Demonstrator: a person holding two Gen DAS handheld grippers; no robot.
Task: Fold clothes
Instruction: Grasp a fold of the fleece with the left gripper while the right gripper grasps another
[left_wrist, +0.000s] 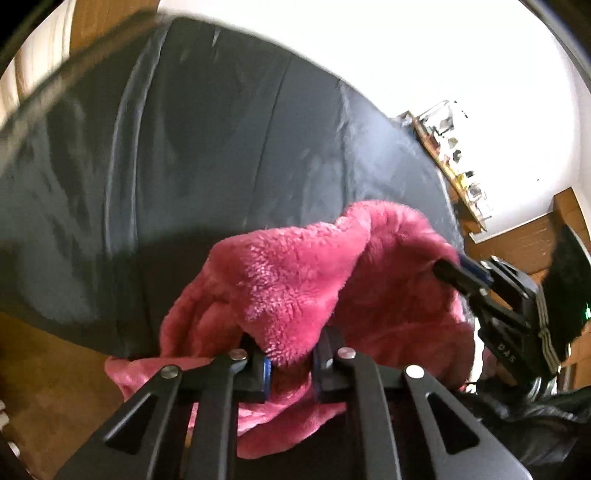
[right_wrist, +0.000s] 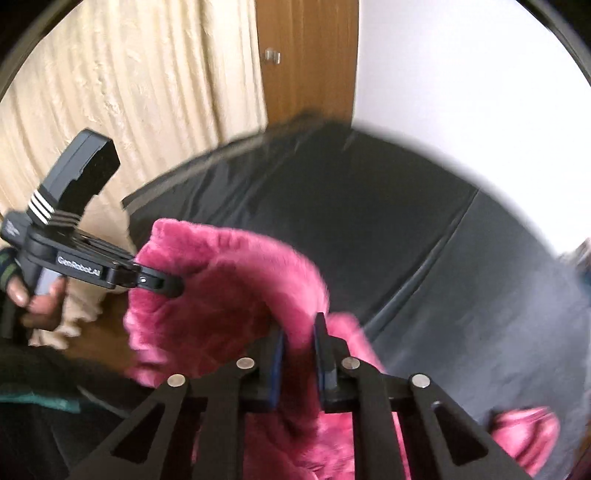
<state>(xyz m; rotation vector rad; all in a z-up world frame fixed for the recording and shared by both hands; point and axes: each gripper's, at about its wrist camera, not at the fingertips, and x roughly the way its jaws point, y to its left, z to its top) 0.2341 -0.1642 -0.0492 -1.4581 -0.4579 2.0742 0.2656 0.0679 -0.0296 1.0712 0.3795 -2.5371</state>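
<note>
Left gripper (left_wrist: 291, 360): clamped on fleece (left_wrist: 295, 280)
Right gripper (right_wrist: 299, 354): clamped on same fleece
Span: edge bunched between grippers, above mat (left_wrist: 184, 166)

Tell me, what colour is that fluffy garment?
Pink, a deep rose; the fleece garment shows best in the left wrist view.

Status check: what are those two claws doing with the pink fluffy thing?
Left gripper shut on pink fleece garment. Right gripper shut on it too. Garment lifted over dark mattress. Nothing in the way.
</note>
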